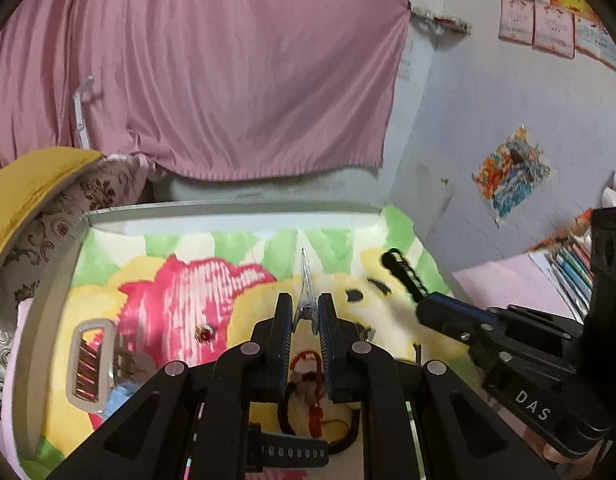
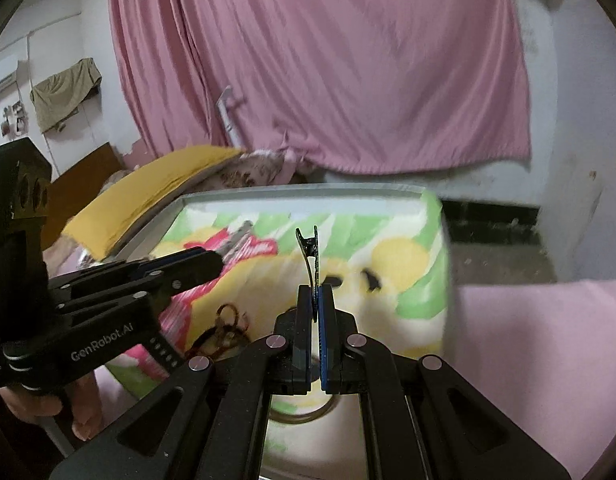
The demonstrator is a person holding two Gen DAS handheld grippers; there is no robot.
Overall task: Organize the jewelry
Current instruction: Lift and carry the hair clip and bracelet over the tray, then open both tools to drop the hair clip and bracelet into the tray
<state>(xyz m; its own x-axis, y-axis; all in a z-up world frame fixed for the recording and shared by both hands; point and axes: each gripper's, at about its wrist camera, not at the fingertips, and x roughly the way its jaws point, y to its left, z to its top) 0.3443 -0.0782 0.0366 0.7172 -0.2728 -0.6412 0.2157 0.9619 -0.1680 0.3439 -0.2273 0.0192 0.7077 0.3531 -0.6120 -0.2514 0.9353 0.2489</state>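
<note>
Silver and black hair clips are each pinched by a closed hand-held gripper, left (image 1: 304,316) on the silver clip (image 1: 306,280), right (image 2: 317,300) on the black clip (image 2: 311,254), lifted over the surface's (image 1: 228,216) middle, likely for sorting.

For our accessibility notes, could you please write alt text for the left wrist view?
The left gripper pinches a silver hair clip above a cartoon-print cloth. Right gripper holds a black hair clip; a red-stone ring lies below.

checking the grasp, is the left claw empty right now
No, the left claw is shut on a silver hair clip that sticks out forward between its fingers.
</note>
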